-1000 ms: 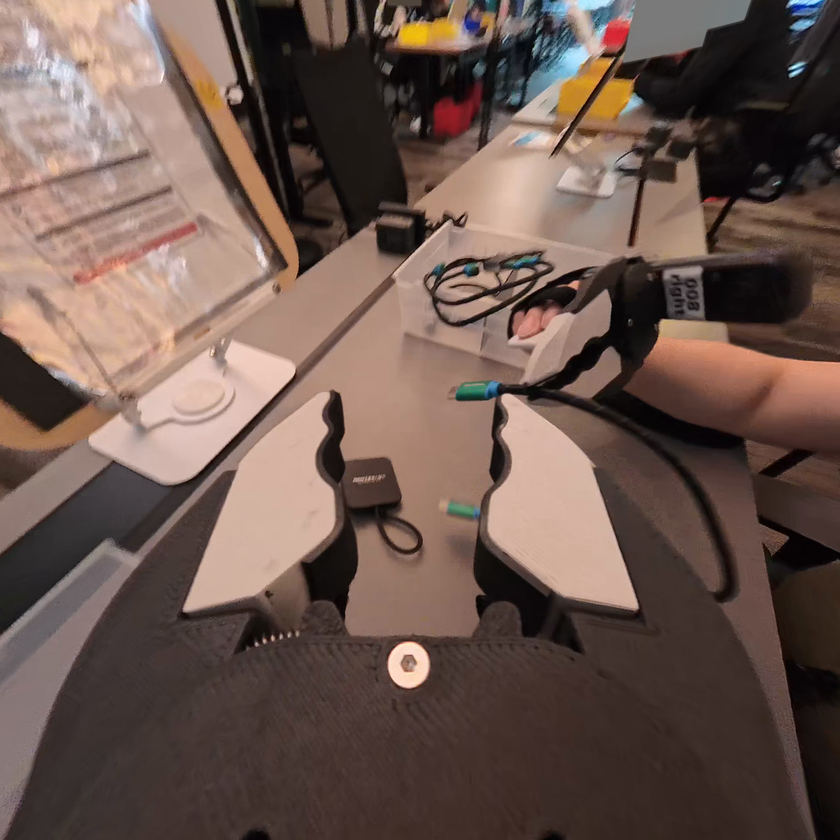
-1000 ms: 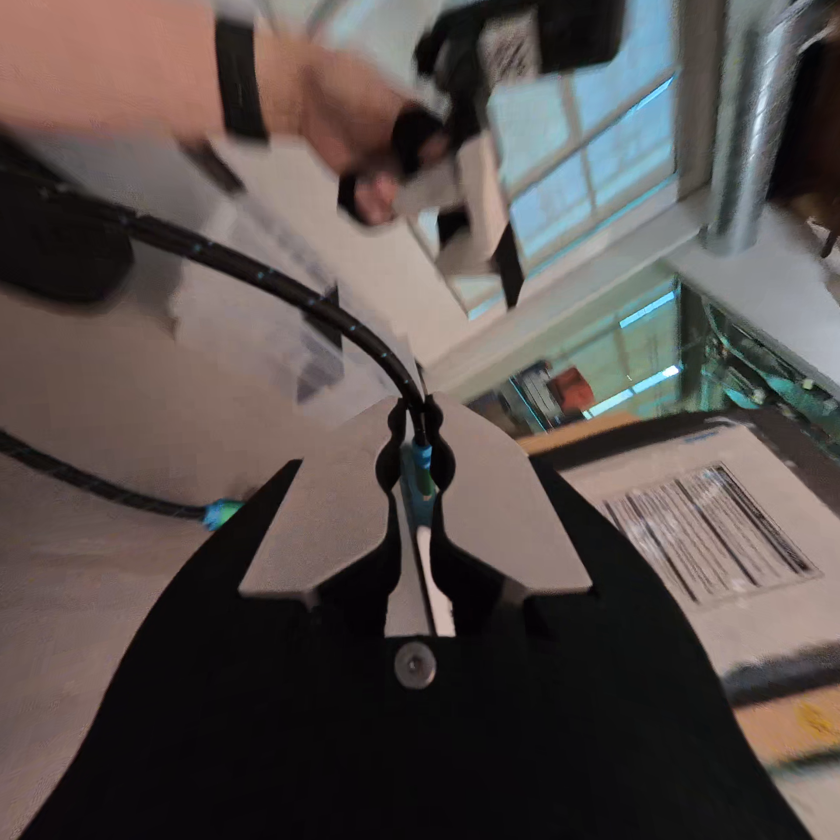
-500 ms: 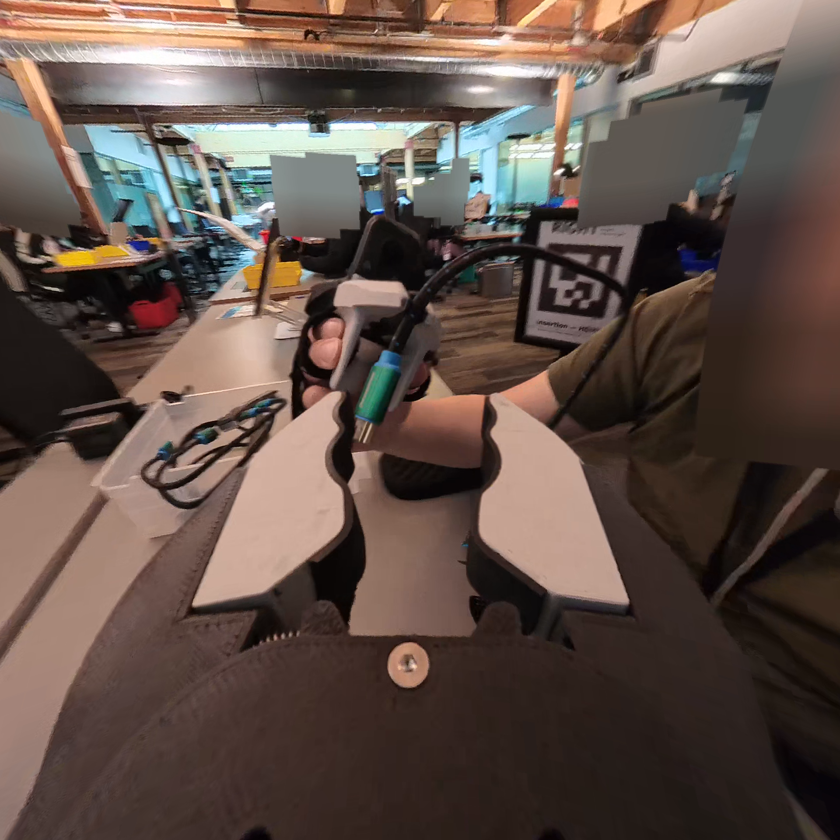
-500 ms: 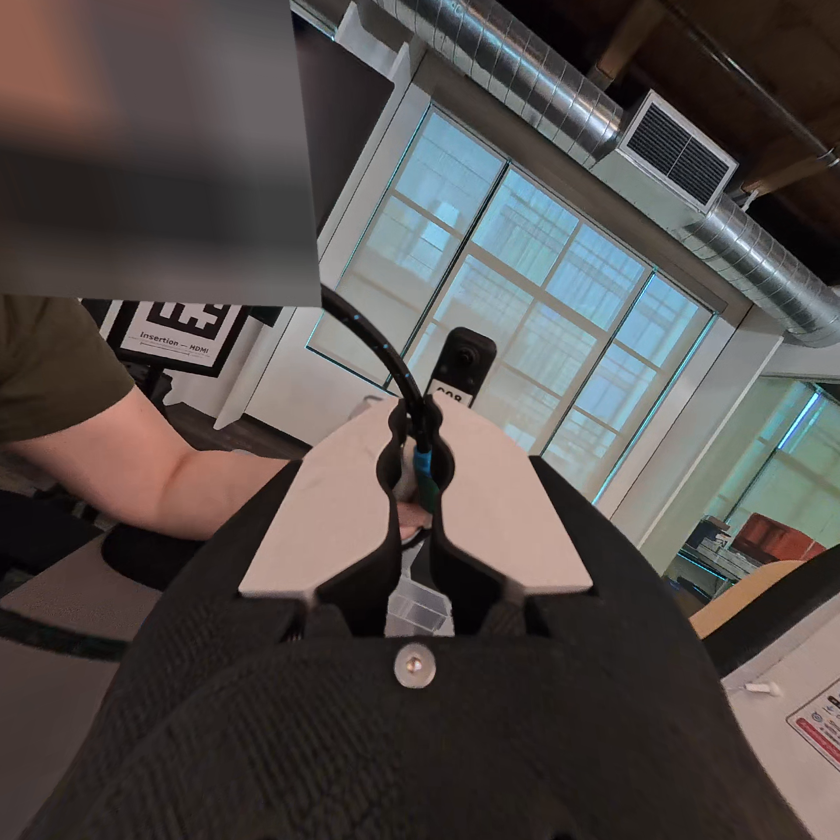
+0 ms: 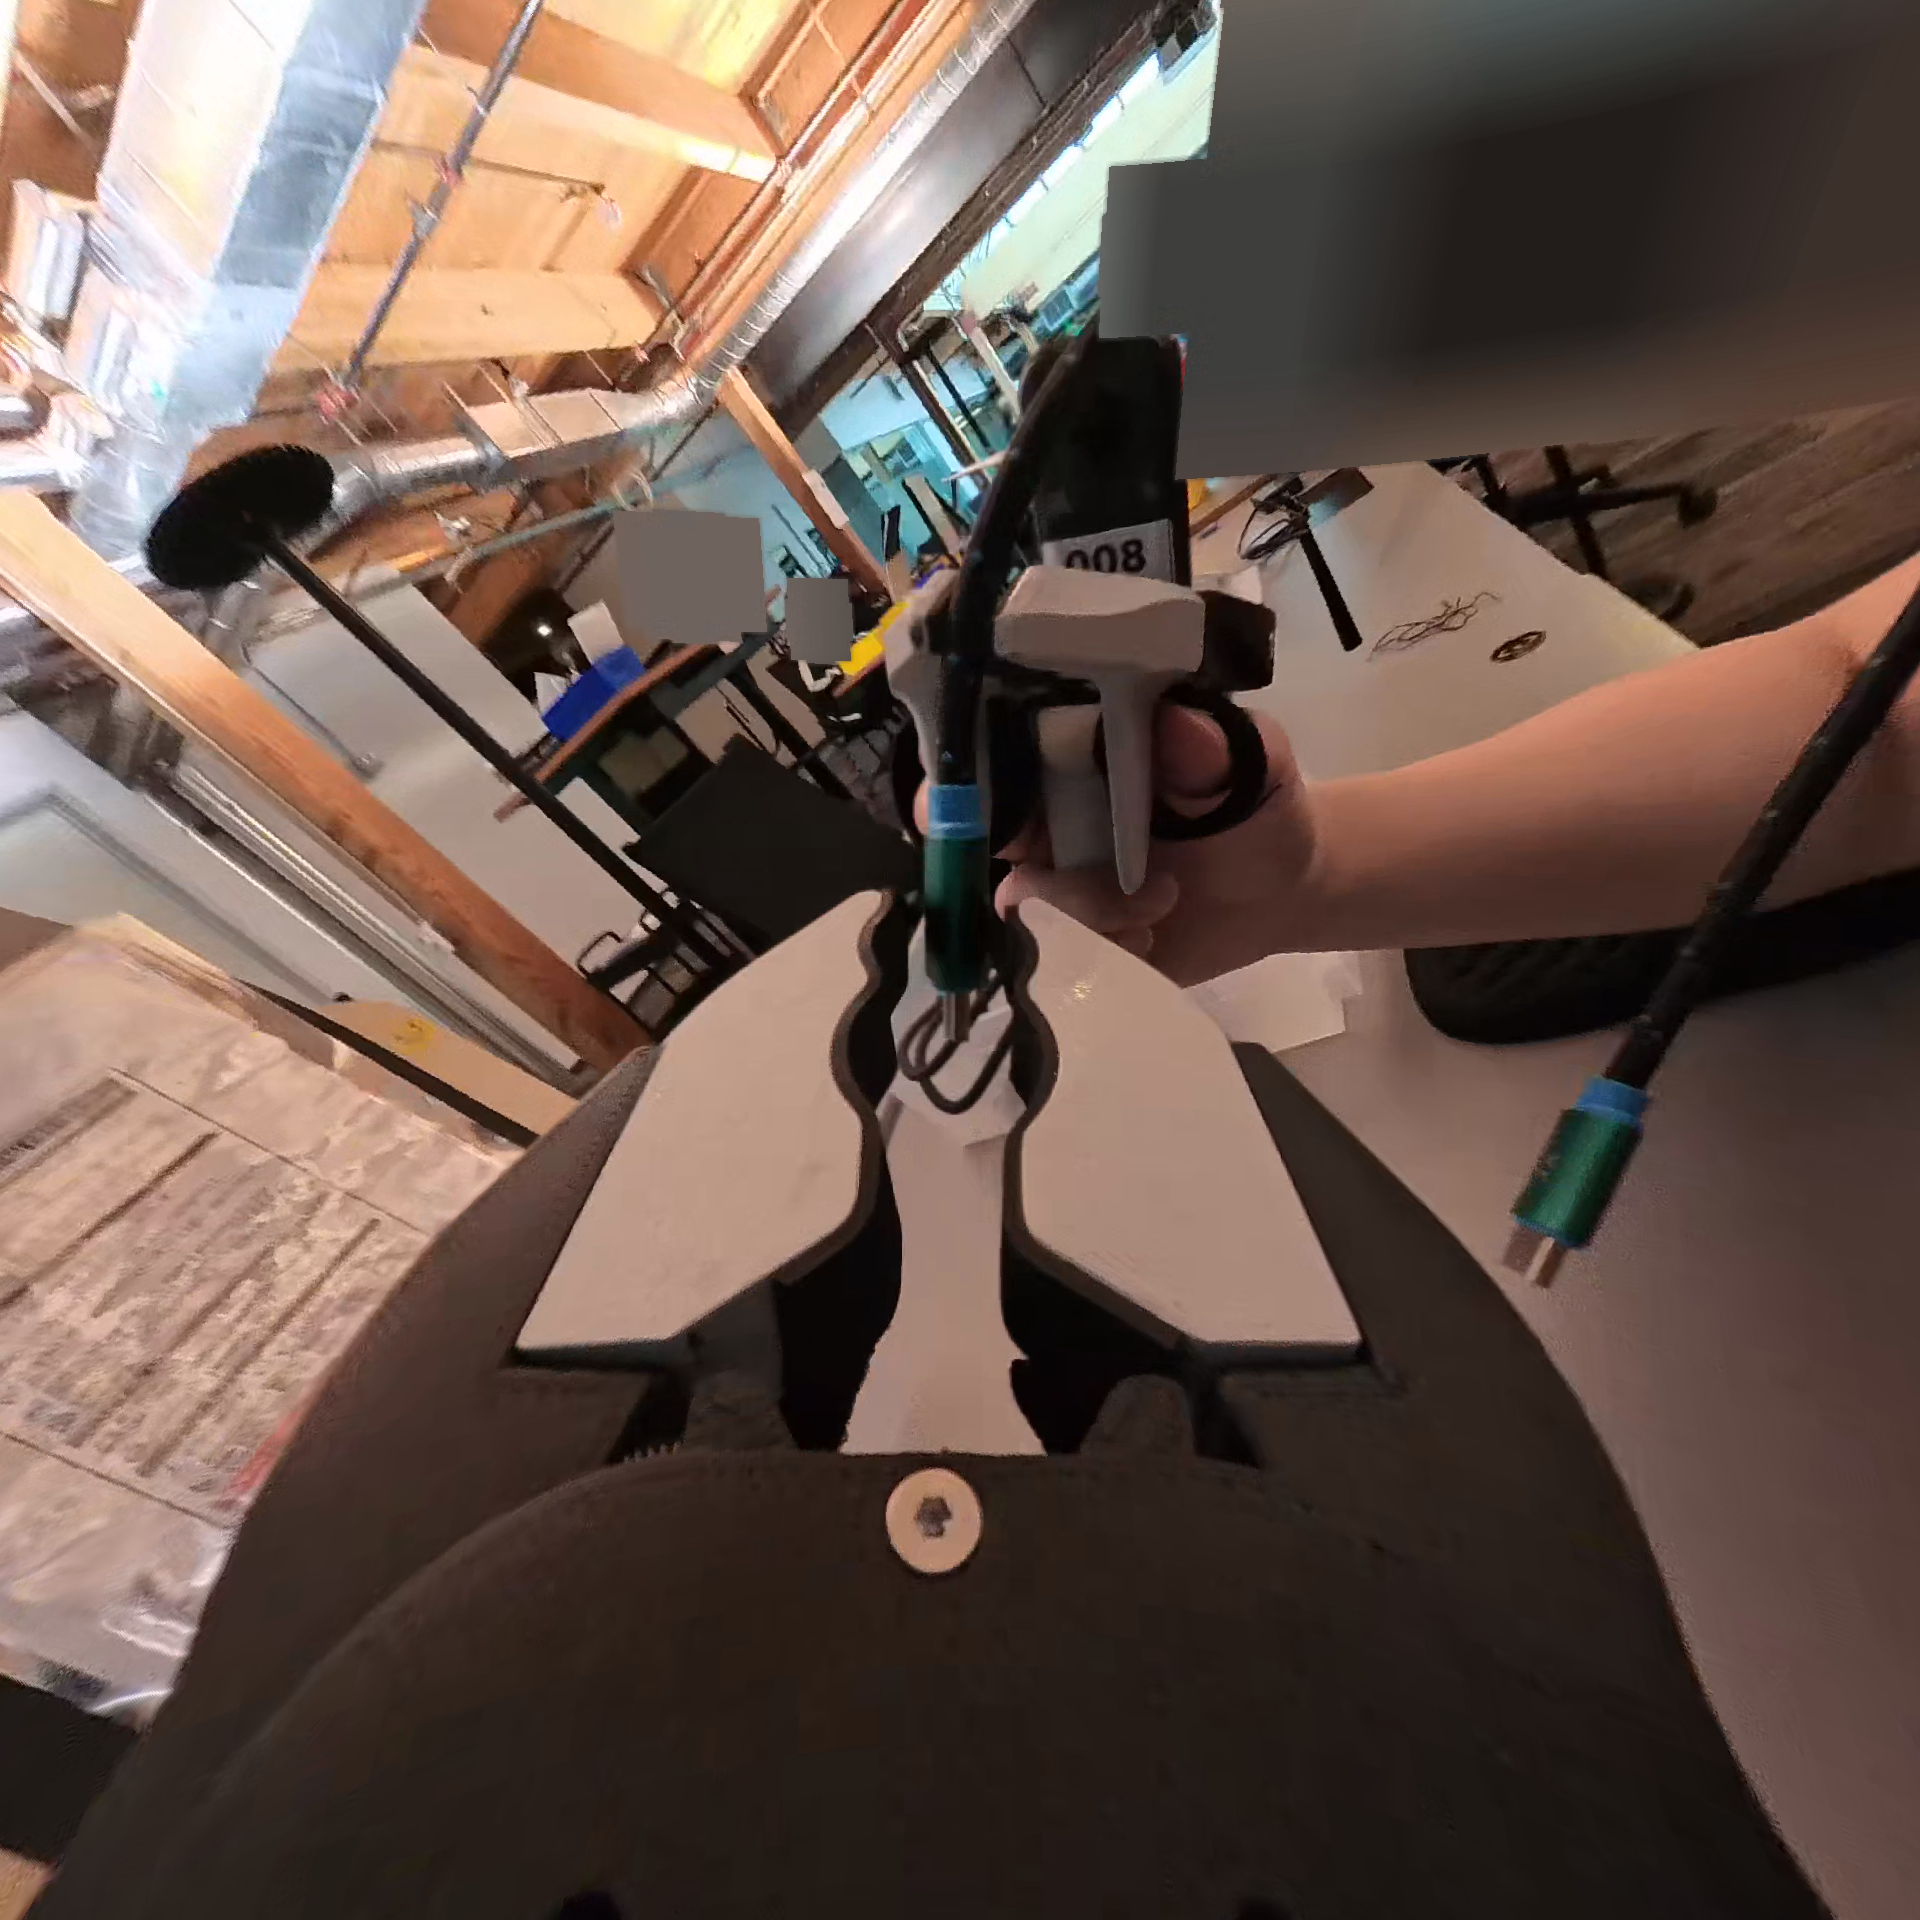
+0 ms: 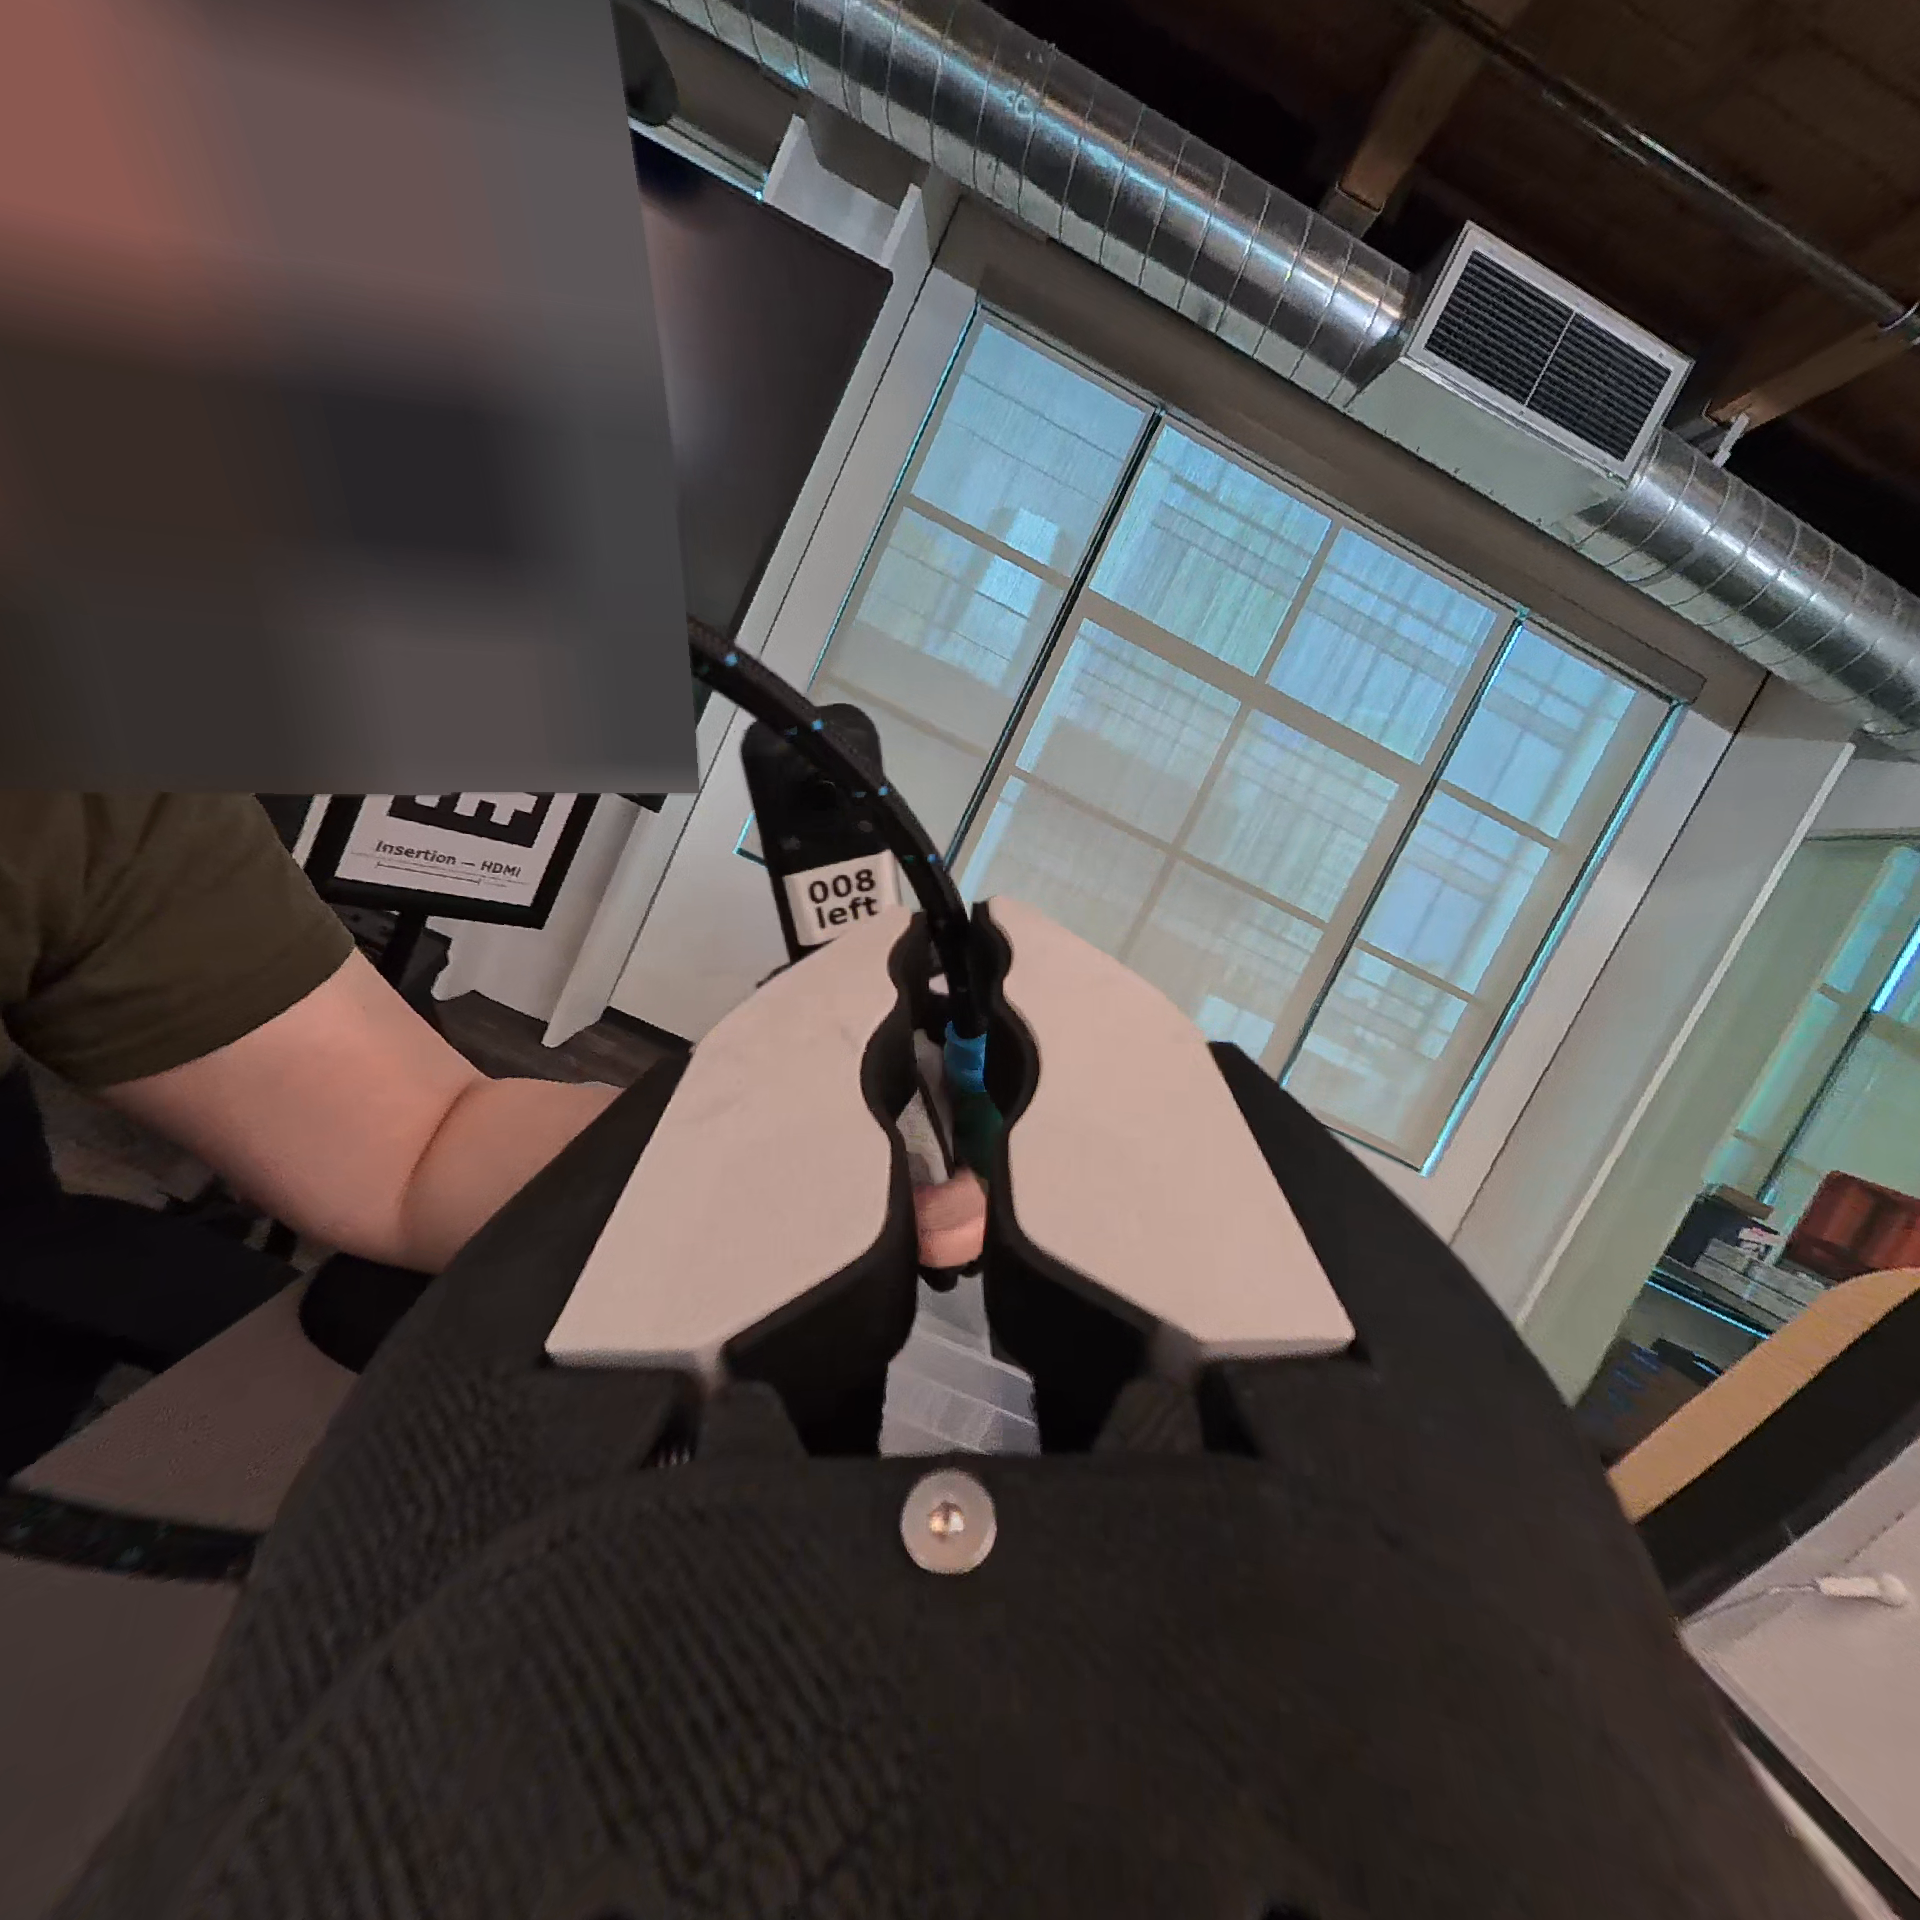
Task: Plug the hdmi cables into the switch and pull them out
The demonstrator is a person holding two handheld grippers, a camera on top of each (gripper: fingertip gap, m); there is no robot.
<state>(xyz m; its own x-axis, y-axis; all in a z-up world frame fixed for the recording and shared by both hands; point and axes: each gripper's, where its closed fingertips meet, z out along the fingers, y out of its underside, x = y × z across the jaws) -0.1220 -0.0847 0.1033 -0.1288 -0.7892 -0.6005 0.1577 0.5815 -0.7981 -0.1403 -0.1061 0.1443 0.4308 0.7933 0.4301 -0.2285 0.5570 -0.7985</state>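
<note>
My right gripper [image 6: 951, 935] is shut on a black braided HDMI cable [image 6: 894, 831] just above its blue collar. The green plug [image 5: 951, 914] hangs down from it. In the left wrist view the right gripper [image 5: 997, 675] is straight ahead, held in a hand. My left gripper [image 5: 948, 925] has its jaws narrowed around that plug, with a small gap on each side. The cable's other green plug [image 5: 1569, 1174] dangles at the right above the grey table [image 5: 1714, 1507]. The switch is out of view.
A clear bin with coiled cables [image 5: 961, 1081] shows between my left fingers. A black pad [image 5: 1662, 977] lies under the person's forearm [image 5: 1507, 810]. A foil-covered board [image 5: 156, 1195] stands at left. A framed sign [image 6: 457, 852] is behind the arm.
My left gripper's jaws have closed in from wide open to a narrow gap around the hanging plug, and it has tilted upward. The right gripper has kept its hold on the cable.
</note>
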